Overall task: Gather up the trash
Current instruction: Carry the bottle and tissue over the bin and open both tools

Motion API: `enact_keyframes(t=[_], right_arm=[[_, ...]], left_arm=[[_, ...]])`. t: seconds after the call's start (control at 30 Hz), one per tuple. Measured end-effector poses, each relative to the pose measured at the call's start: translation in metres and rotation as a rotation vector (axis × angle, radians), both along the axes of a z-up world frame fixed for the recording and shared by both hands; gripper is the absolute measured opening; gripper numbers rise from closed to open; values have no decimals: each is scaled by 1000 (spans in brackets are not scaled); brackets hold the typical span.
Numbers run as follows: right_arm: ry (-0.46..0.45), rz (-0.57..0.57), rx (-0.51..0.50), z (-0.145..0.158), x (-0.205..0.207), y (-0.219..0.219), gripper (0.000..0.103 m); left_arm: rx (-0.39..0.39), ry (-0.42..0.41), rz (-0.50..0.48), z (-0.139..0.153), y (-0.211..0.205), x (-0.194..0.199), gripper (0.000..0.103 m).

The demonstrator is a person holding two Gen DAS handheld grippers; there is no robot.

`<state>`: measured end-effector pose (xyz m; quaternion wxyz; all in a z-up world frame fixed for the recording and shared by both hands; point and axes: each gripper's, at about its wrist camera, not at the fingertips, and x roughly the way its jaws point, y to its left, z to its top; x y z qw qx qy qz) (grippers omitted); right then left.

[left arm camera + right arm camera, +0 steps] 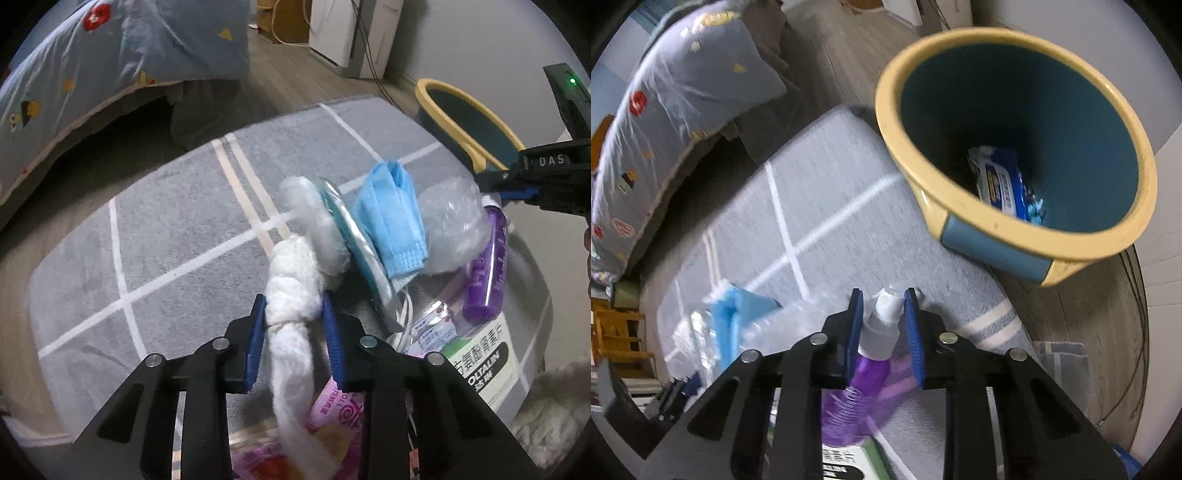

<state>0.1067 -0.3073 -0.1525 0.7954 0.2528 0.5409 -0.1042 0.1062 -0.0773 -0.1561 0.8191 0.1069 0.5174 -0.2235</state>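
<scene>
Left gripper (295, 321) has its two blue pads squeezed on a white wad of tissue (291, 295). The wad is long and runs toward the camera, and its far end pokes out past the pads. It hangs above a gray rug (166, 229), right next to a pile of trash: a blue face mask (391, 218), a lump of bubble wrap (454, 221), some small packets (432, 325) and a green and white box (484, 354).

Right gripper (882, 310) is pinched on the white top of a purple spray bottle (868, 376). The bottle's long body points back toward the camera, and its top points at the bin (1015, 236).

That bin, yellow on the rim and blue inside, stands at the far right edge of the rug. Its mouth is open and one blue pack (1001, 181) lies at the bottom. It sits ahead of the right gripper and a bit to the right, close by. From the left gripper it is well away, off to the upper right, so I think the right hand should drop its bottle in first
</scene>
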Motion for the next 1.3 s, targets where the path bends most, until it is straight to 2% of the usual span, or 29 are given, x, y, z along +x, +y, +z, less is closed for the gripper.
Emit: enact_keyframes(t=[0.4, 0.63, 0.9, 1.1, 1.3], right_arm=[[-103, 178, -143, 51, -9, 34, 15], [-180, 280, -281, 79, -22, 56, 15], [-295, 283, -355, 109, -25, 61, 15], [-357, 277, -373, 130, -22, 52, 15], [-387, 255, -350, 149, -12, 31, 15]], left_arm=[[-53, -60, 89, 42, 26, -7, 31], [-67, -95, 112, 63, 34, -21, 31], [-146, -178, 145, 104, 35, -29, 31], [-125, -227, 126, 122, 25, -32, 31], [-155, -242, 113, 135, 9, -23, 31]])
